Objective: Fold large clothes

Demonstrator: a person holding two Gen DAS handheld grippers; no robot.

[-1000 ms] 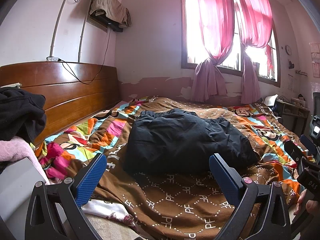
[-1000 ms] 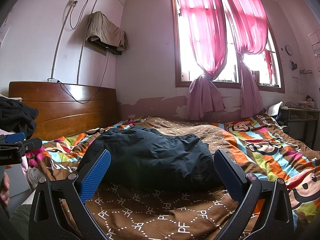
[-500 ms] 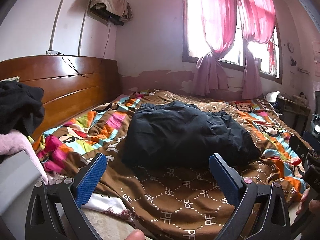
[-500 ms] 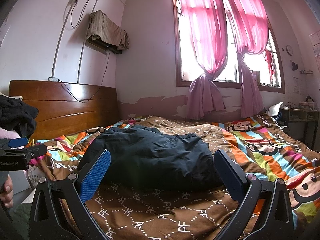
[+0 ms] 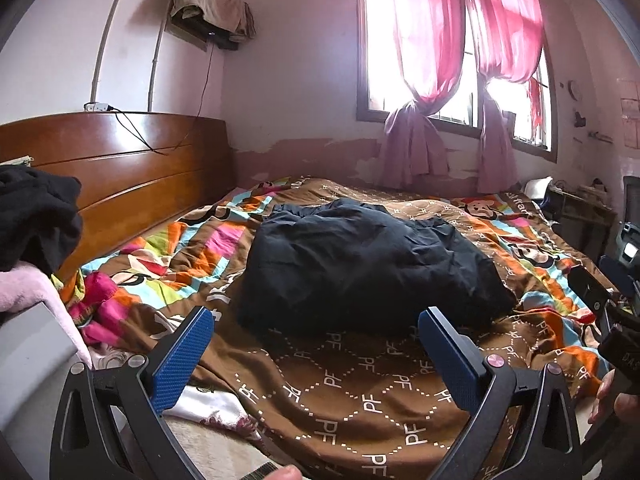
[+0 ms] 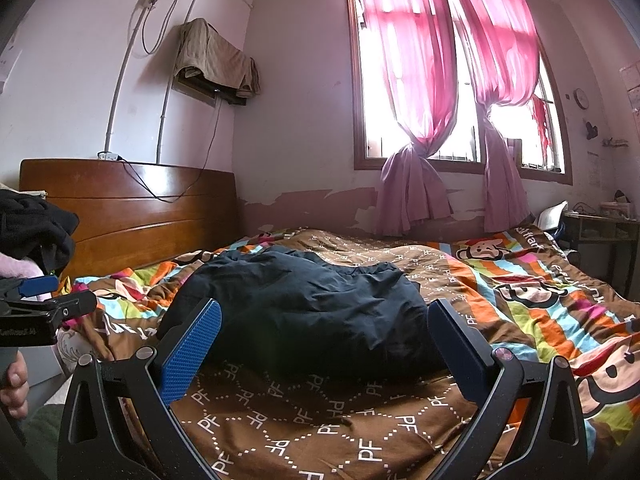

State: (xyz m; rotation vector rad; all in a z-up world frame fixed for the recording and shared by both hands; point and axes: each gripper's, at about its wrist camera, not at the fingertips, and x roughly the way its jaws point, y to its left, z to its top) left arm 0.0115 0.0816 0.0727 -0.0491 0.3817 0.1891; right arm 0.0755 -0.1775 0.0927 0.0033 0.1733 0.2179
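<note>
A large dark navy garment (image 5: 360, 268) (image 6: 304, 308) lies bunched in a rounded heap in the middle of the bed, on a colourful patterned quilt (image 5: 352, 396) (image 6: 320, 424). My left gripper (image 5: 316, 320) hovers open over the near edge of the quilt, short of the heap, with nothing between its blue pads. My right gripper (image 6: 324, 316) is also open and empty, its fingers framing the near side of the heap without touching it. Each gripper shows at the edge of the other's view, held by a hand (image 6: 14, 384).
A wooden headboard (image 5: 120, 176) runs along the left. Black and pink clothes (image 5: 32, 228) are piled at the near left corner. A window with pink curtains (image 6: 440, 80) fills the far wall. A small table (image 6: 604, 236) stands at the far right.
The left gripper has dipped and moved slightly forward, so the heap sits a little lower and larger in its view. The right gripper has barely moved. Both stay open.
</note>
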